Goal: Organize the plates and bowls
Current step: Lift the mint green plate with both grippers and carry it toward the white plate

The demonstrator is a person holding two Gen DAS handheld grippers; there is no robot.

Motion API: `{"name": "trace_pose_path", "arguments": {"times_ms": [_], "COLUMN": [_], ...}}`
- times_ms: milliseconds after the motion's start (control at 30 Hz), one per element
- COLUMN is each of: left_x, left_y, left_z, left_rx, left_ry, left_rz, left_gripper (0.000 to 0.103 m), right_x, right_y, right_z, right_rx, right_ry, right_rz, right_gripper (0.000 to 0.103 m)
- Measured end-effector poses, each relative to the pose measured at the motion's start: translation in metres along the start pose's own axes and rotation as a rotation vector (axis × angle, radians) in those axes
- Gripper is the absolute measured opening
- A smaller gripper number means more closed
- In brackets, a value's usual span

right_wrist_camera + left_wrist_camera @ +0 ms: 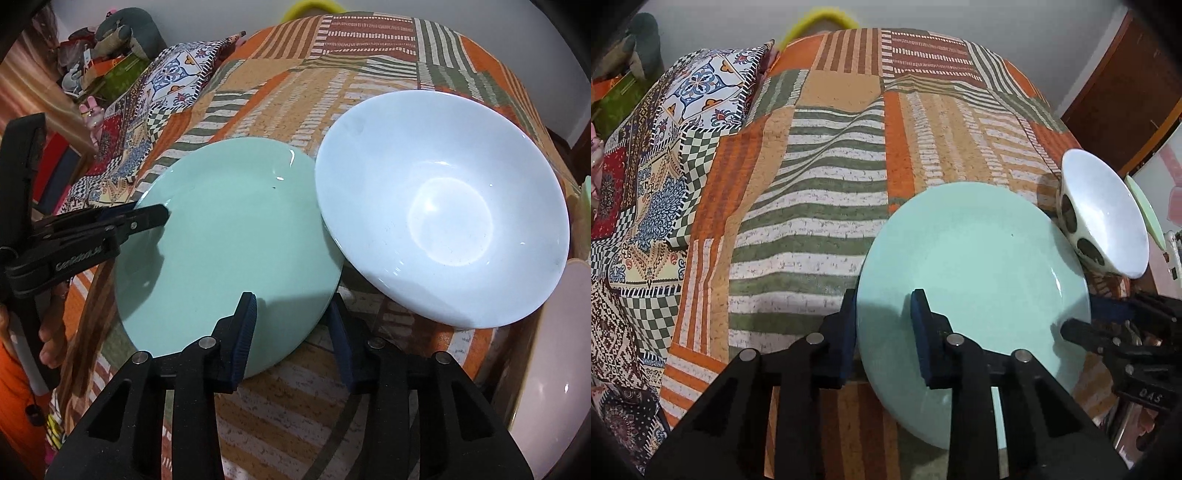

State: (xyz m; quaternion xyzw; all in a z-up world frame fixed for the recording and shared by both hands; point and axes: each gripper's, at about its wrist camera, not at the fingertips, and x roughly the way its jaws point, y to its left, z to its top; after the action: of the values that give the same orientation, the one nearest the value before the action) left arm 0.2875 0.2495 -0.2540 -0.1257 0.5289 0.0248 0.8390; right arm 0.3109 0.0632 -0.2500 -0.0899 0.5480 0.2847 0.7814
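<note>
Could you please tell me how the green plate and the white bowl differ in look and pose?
The green plate is mint and shallow; the white bowl is deep, with dark spots outside. Both claws straddle the plate's rim; none holds the bowl, whose rim overlaps the plate's edge. Both sit on the patchwork cloth.

Glossy plate (229, 236), glossy bowl (443, 221); matt cloth bedspread (820, 206).

- A mint-green plate (229, 251), round, shallow and glossy, lies face up and empty on the patchwork bedspread.
- A white bowl (443, 206) sits just right of the plate, empty, tipped, its rim touching the plate's edge; dark oval spots (1071, 218) mark its outer wall.
</note>
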Motion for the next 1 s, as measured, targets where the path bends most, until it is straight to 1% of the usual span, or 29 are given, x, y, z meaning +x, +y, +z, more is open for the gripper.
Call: {"name": "trace_pose_path", "arguments": {"times_ms": [167, 300, 433, 667, 900, 1000], "left_x": [-0.006, -0.014, -0.023, -0.038, -0.047, -0.056], "left_y": [-0.001, -0.009, -0.01, -0.016, -0.022, -0.026], "left_z": [-0.008, -0.024, -0.043, -0.069, -0.075, -0.076], "left_rx": [-0.012, 0.03, 0.031, 0.031, 0.023, 0.021], "left_ry": [0.048, 0.059, 0.065, 0.046, 0.022, 0.005], "left_rz": [-0.025, -0.005, -0.019, -0.017, -0.001, -0.002], "left_gripper": [0.028, 0.028, 0.028, 0.028, 0.028, 0.028], "right_x": [-0.002, -0.002, -0.002, -0.003, -0.011, -0.019], "right_y": [0.002, 0.004, 0.006, 0.008, 0.01, 0.009], "right_z": [-0.002, -0.004, -0.006, -0.008, -0.013, -0.015], "right_rx": [-0.011, -0.021, -0.036, -0.038, -0.036, -0.027], "right_ry": [0.007, 0.009, 0.007, -0.004, -0.012, -0.031], "right_rz": [-0.02, -0.021, -0.031, -0.026, -0.012, -0.001], "right_gripper": [0.035, 0.035, 0.035, 0.034, 0.033, 0.033]}}
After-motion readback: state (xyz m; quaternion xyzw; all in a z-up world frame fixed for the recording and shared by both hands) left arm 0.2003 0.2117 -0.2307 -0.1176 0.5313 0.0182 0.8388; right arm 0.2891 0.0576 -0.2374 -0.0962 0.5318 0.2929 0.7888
